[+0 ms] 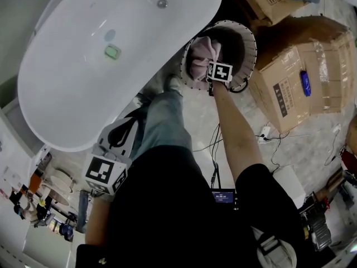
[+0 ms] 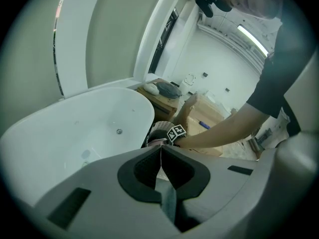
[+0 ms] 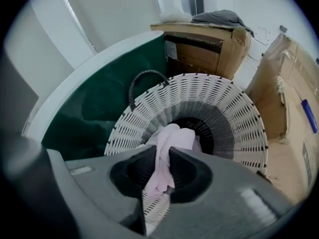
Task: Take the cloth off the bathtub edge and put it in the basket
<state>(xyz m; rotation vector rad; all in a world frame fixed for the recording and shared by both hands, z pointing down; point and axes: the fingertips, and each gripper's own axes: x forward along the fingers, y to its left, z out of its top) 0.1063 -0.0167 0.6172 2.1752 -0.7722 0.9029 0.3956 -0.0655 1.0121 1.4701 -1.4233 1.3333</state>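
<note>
pale pink cloth [image 3: 172, 136] pinched in right gripper [image 3: 162, 152] jaws, hanging down inside white slotted plastic basket [image 3: 239, 114], basket beside white oval bathtub [image 1: 83, 82], left gripper [image 2: 160, 149] jaws pressed together, empty

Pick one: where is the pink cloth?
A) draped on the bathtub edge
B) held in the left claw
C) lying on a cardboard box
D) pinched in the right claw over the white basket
D: in the right gripper view the pink cloth is pinched between the pads of the right claw and hangs into the white basket. The left claw is shut on nothing.
</note>
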